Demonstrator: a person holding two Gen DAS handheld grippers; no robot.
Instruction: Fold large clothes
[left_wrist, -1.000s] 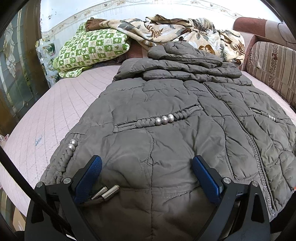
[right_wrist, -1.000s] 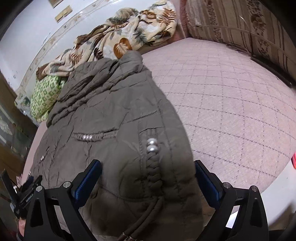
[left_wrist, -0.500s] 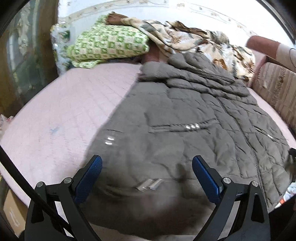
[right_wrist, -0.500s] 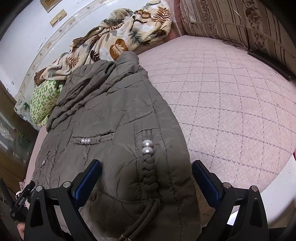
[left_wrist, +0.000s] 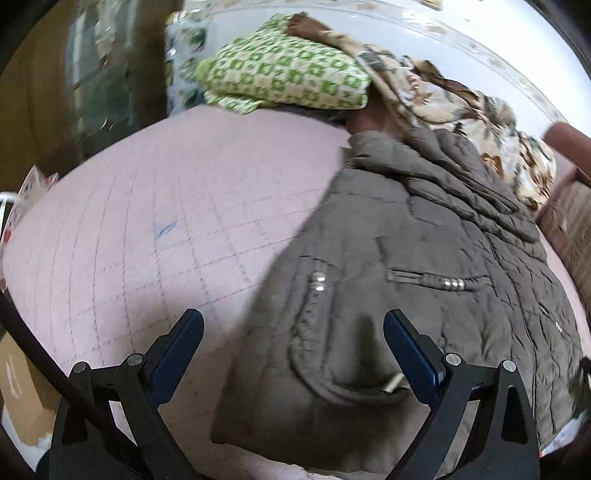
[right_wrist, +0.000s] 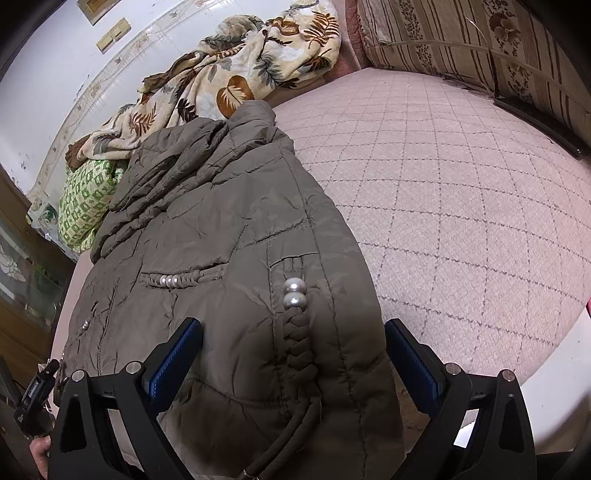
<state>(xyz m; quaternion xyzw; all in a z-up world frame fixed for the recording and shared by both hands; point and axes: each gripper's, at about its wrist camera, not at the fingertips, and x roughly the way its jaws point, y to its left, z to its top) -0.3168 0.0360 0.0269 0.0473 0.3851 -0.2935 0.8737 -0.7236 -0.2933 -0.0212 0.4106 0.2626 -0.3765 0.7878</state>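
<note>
Olive jacket (left_wrist: 424, 295) now right of left gripper (left_wrist: 293, 343); right gripper (right_wrist: 293, 349) unmoved; both jaws wide.

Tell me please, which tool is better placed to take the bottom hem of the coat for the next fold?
Probably the right tool: its open fingers straddle the coat edge with the braided cord. The left tool, also open, sits half over bare bedcover.
</note>
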